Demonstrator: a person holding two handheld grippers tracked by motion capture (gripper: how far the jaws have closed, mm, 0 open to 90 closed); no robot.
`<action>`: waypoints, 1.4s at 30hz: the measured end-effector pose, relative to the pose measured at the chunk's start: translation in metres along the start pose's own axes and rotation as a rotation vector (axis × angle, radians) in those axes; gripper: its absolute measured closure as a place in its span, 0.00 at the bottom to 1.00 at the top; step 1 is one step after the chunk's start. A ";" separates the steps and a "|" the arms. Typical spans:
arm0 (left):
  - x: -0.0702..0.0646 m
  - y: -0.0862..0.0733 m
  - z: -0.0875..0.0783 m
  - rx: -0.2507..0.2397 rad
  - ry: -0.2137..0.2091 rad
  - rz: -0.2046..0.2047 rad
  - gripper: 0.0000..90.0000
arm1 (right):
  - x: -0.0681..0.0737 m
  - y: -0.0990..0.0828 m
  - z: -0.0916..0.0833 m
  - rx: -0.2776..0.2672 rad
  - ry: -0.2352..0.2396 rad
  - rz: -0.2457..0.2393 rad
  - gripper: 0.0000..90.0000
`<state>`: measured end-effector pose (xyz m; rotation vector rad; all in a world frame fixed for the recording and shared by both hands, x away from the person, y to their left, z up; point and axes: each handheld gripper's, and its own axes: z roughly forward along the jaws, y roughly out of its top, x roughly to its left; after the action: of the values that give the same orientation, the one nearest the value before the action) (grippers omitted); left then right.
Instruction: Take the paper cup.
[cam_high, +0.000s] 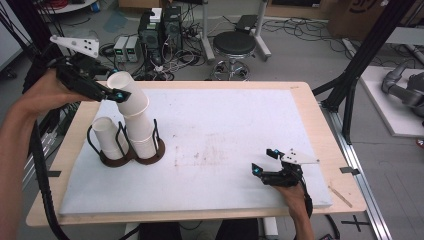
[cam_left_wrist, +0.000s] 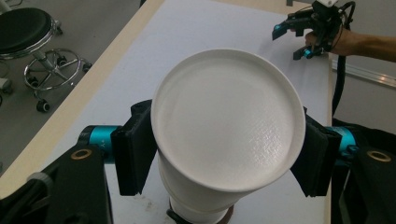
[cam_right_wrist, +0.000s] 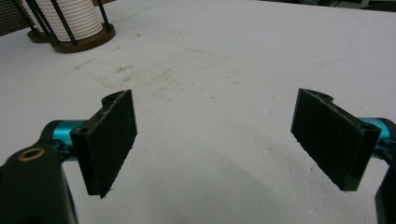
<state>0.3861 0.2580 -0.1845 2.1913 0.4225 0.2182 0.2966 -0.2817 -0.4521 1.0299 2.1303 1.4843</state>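
The left tongs (cam_high: 116, 95) clamp both pads on the top white paper cup (cam_high: 128, 90), plain and unprinted, tilted at the head of a nested stack (cam_high: 141, 131) in a dark 2-ring wire holder (cam_high: 131, 156) at the left of the white-topped table (cam_high: 225, 145); a shorter cup stack (cam_high: 107, 138) fills the other ring. Seen from the left tongs, the cup's mouth (cam_left_wrist: 228, 119) is empty. The right tongs (cam_high: 264, 161) rest near the table's right front, wide open, holding nothing

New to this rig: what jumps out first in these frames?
The left gripper clamps the top white paper cup, tilted, on a leaning stack in the dark wire holder at the white mat's left. The right gripper rests open near the front right corner.
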 end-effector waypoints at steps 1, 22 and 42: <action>-0.002 0.000 -0.001 -0.005 0.002 0.005 0.36 | 0.000 0.000 0.000 -0.003 -0.001 -0.003 0.16; -0.040 -0.009 0.017 -0.140 -0.062 0.010 0.36 | -0.001 0.000 0.000 0.001 0.004 -0.002 0.16; -0.065 -0.040 0.047 -0.200 -0.107 -0.016 0.35 | -0.001 0.000 0.000 -0.007 0.006 -0.010 0.16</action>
<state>0.3307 0.2217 -0.2456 1.9920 0.3433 0.1276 0.2970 -0.2824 -0.4522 1.0126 2.1296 1.4909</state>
